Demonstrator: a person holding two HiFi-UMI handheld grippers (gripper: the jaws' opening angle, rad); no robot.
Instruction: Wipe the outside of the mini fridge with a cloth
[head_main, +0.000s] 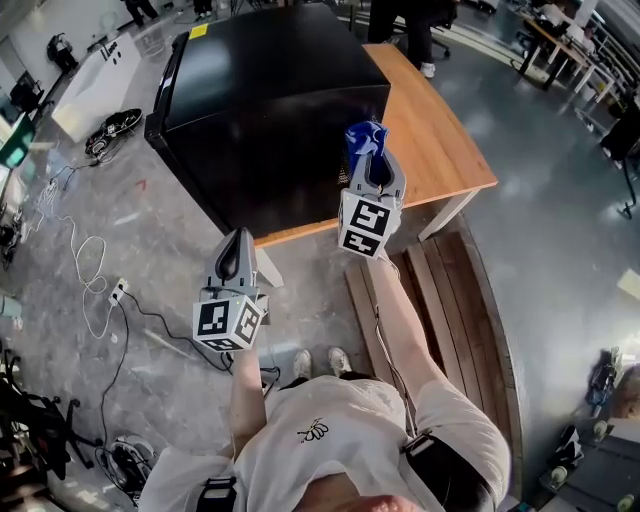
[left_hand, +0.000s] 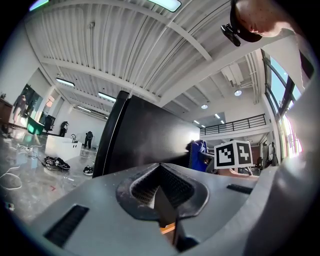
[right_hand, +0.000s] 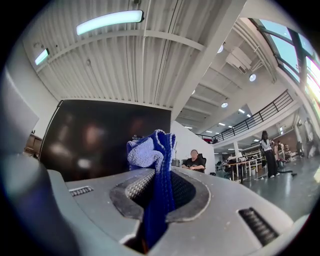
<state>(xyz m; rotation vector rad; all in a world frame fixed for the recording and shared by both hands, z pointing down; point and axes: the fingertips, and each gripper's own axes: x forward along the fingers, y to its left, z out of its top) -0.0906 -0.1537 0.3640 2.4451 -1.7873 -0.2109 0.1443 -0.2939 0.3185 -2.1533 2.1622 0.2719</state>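
Holding the blue cloth (head_main: 362, 138) clamped in your right hand-held gripper (head_main: 375, 165) close to the black mini fridge (head_main: 270, 110) on the desk (head_main: 445, 150), left hand-held gripper (head_main: 238, 240) closed on nothing, you look ready to wipe: next, press it flat against the side.

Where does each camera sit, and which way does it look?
Head view: on the person's head, steeply down at mini fridge, left tongs, right tongs, arms.
Left gripper view: on left tongs, along shut jaws toward the fridge.
Right gripper view: on right tongs, along jaws clamping the blue cloth.
Shared: fridge and cloth in all three.
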